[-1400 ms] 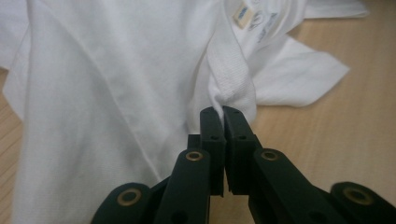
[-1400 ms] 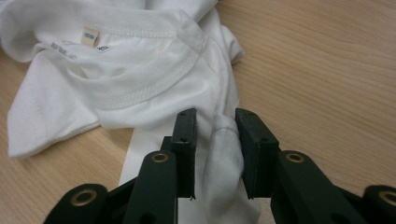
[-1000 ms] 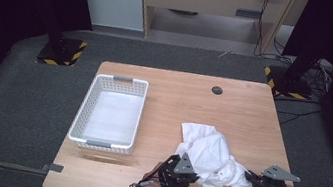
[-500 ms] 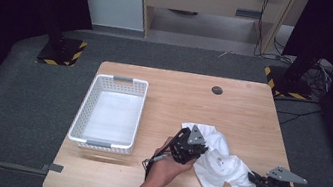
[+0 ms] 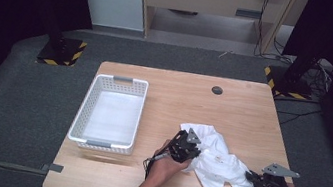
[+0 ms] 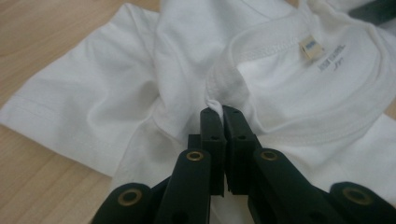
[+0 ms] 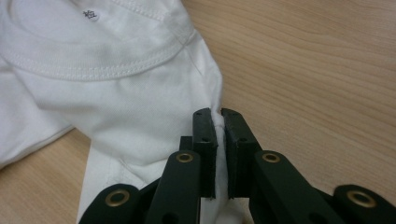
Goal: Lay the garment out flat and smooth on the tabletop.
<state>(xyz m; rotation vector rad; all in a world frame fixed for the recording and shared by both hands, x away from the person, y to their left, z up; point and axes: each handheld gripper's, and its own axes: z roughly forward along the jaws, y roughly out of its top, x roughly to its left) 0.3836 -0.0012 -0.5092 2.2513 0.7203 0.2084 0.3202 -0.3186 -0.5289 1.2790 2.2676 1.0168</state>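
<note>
Flanking shirt [image 5: 217, 162]: basket [image 5: 109, 115], perhaps clear.

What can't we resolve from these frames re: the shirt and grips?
- Label print on the white T-shirt: left gripper view, too small and blurred to read.
- Shirt's underside and hem: high view, hidden by its own folds.
- Left gripper, right gripper: cloth depth between jaws hidden by the pads.

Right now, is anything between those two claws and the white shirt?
No. Both already pinch it: the left gripper is shut on the shirt beside the collar, the right gripper on an edge.
</note>
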